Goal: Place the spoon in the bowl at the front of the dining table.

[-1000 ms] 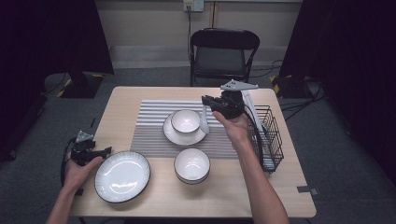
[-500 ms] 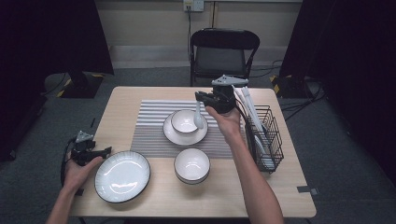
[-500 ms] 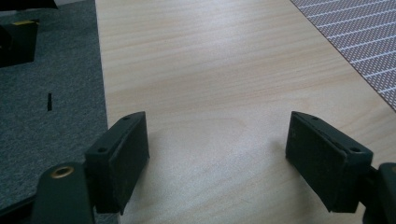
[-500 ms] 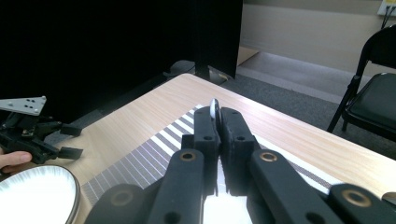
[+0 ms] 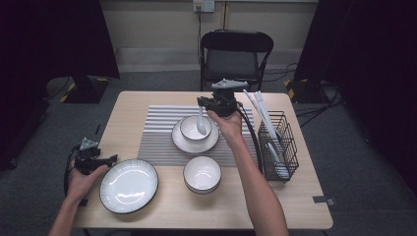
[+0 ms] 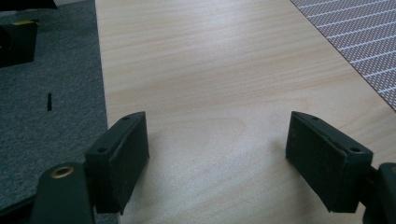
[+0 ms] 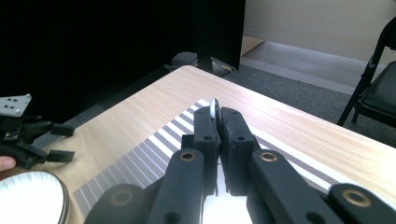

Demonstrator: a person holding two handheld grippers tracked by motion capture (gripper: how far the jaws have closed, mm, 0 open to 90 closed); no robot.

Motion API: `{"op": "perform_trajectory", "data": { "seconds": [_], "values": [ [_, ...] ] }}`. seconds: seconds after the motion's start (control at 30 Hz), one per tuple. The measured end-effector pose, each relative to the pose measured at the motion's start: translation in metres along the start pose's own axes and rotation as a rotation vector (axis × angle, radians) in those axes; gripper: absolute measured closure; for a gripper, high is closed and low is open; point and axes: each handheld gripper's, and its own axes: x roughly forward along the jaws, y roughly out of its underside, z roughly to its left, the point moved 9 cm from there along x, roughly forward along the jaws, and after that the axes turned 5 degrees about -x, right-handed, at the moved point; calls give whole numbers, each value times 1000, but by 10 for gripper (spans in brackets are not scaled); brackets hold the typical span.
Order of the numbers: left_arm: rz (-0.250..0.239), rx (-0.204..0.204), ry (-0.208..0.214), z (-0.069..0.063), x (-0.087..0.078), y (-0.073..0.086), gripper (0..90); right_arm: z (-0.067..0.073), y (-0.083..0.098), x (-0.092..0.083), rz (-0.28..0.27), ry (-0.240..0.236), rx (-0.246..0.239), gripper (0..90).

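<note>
My right gripper is shut on the handle of a white spoon. The spoon hangs down, its scoop inside a small white bowl that stands on a white plate on the striped mat. My left gripper rests open low over bare wood at the table's left edge, with nothing between its fingers. It sits just left of a large dark-rimmed plate.
A second white bowl stands near the front middle. A black wire basket with several white utensils stands at the right. A folding chair is behind the table. The mat's corner lies ahead of the left gripper.
My right gripper has carried the spoon leftward from beside the basket to above the bowl on the plate, where the scoop now dips in. The left gripper has stayed put.
</note>
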Motion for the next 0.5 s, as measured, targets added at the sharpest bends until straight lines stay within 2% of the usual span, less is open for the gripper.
{"op": "perform_trajectory", "data": {
  "seconds": [0.33,0.5],
  "values": [
    [0,0,0,0,0,0,209,-8,15,17,37,7,6,862],
    [1,1,2,0,0,0,210,-12,20,24,38,9,15,862]
  ]
}}
